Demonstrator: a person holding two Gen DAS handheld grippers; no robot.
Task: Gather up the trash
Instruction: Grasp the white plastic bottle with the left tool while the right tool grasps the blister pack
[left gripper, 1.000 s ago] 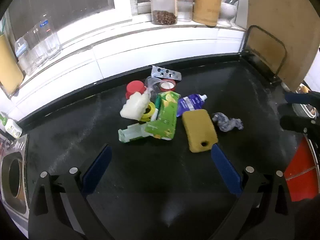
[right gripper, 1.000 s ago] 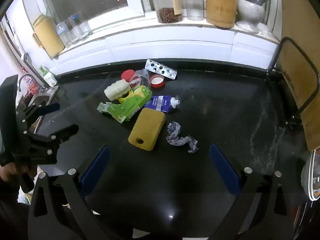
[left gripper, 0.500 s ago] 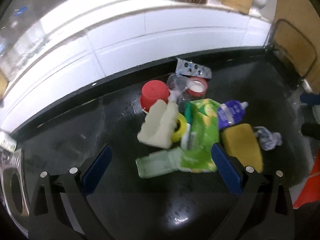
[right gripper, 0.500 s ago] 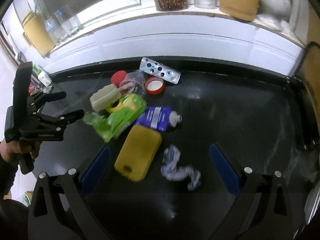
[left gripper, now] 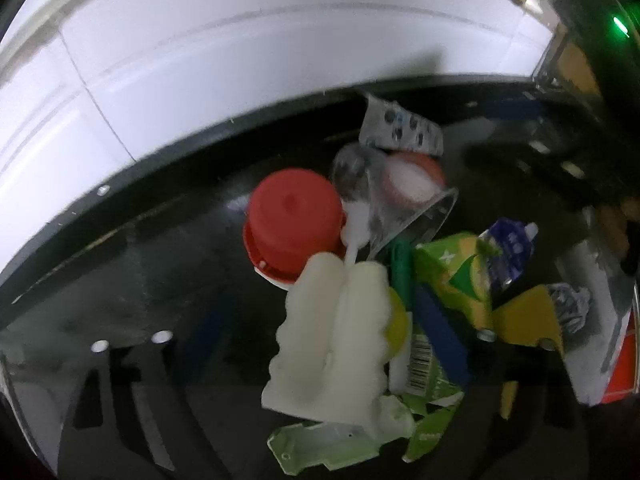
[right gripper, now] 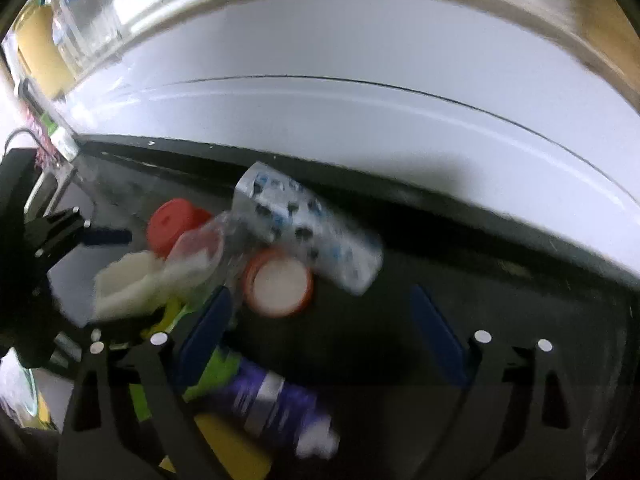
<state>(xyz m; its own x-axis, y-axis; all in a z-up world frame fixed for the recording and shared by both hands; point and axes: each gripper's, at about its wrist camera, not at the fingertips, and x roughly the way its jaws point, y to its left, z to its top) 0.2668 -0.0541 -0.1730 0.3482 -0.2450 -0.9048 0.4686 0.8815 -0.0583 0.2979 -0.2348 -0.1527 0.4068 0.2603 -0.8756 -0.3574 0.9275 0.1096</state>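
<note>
Trash lies heaped on the black counter [left gripper: 132, 280]. Left gripper [left gripper: 320, 328], jaws closing, straddles the white foam piece [left gripper: 332, 336] without visible pad contact. Right gripper [right gripper: 320, 328], jaws closing but wide, frames the red lid [right gripper: 279, 282], untouched. Beyond that lid lies the blister pack [right gripper: 308, 232], nearer the white tiled wall [right gripper: 360, 128].

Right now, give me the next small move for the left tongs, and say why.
Probably finish closing on the white foam piece, then lift. The left tongs straddle it, their jaws closing with the foam between them, seemingly not yet pressed. It lies on top, against the red cap and the green carton, so it should come free first.
</note>
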